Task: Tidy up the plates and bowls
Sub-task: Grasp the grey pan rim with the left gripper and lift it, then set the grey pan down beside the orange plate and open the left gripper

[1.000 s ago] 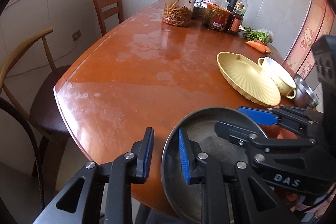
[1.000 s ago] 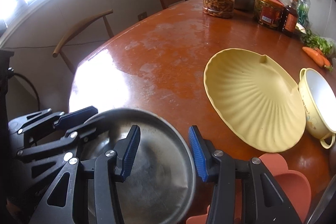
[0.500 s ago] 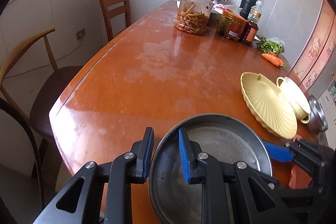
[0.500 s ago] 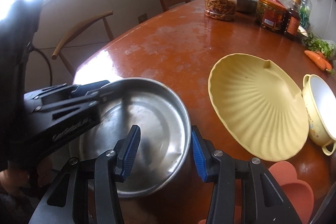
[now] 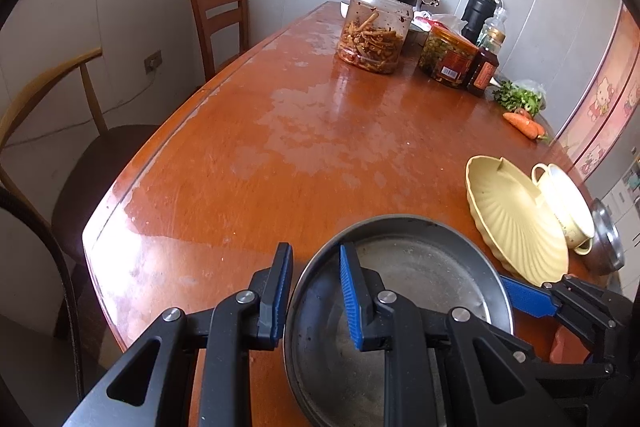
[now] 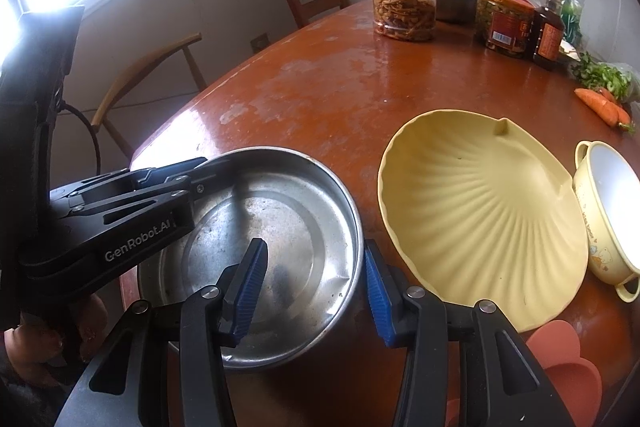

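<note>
A round steel pan [image 5: 420, 287] [image 6: 280, 211] sits at the near edge of the wooden table [image 5: 280, 147]. My left gripper [image 5: 316, 287] is shut on its left rim, one pad inside and one outside; the right wrist view shows this gripper [image 6: 196, 175] coming in from the left. My right gripper [image 6: 312, 279] straddles the pan's right rim with its jaws wide apart. Its outer pad is beside the rim and its inner pad is clear over the pan floor. A yellow shell-shaped plate [image 5: 516, 223] [image 6: 480, 211] lies to the right, with a yellow two-handled bowl [image 5: 564, 203] [image 6: 612, 215] against it.
A steel bowl [image 5: 608, 239] lies beyond the yellow bowl. A coral mat [image 6: 560, 367] is at the near right. Jars [image 5: 376, 27], bottles and carrots [image 5: 524, 123] crowd the table's far end. Two chairs [image 5: 218, 11] stand along the left side. A hand [image 6: 32, 347] holds the left gripper.
The left gripper has carried the steel pan across the table, farther from the right wrist camera. The right gripper stayed put, and the rim slid between its jaws.
</note>
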{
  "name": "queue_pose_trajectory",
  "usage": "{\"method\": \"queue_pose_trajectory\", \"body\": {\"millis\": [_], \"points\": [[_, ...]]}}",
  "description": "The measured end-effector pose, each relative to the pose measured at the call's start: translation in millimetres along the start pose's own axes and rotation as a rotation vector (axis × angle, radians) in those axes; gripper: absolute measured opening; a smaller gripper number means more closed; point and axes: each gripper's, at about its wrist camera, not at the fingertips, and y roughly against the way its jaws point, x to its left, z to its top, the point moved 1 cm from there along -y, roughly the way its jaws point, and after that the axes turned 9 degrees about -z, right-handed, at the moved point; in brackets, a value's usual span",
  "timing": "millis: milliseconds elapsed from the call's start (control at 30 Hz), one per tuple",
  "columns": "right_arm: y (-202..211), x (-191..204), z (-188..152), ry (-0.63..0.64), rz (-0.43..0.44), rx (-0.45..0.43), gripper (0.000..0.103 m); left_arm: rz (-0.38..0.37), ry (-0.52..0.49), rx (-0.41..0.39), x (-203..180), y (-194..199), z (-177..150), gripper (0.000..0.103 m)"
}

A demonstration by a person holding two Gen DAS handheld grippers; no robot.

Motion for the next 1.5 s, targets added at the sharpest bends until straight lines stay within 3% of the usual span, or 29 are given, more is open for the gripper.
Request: {"method": "queue_pose_trajectory", "body": {"millis": [433,633,767,1200,1500], "points": [[10.4,-5.5,0.6,-0.026,-0.006,-0.023,0.05,0.007,0.017,-0.023,1.6,20.7,-3.2,0.025],[23.4,-7.8,-0.5,-0.045,0.011,-0.043,0.05,0.037,-0.013,-0.048,-10.0,37.9,-7.3,0.038],[36.2,-11.1,-4.4,-0.055,0.016,-0.063,0.053,0.027,-0.012,-0.063,-17.6,49.9,-10.4,0.04],[93.3,-34.0,-33.1,-0.111,0.01,-0.15,0.058,-0.001,-0.086,-0.069,-70.2,71.9,-34.8,0.043],[129.2,-49.4,-72.7,-0.127,-0.008,-0.185,0.059,-0.023,-0.145,-0.054,-108.3,75.9,-55.0,0.045]]}}
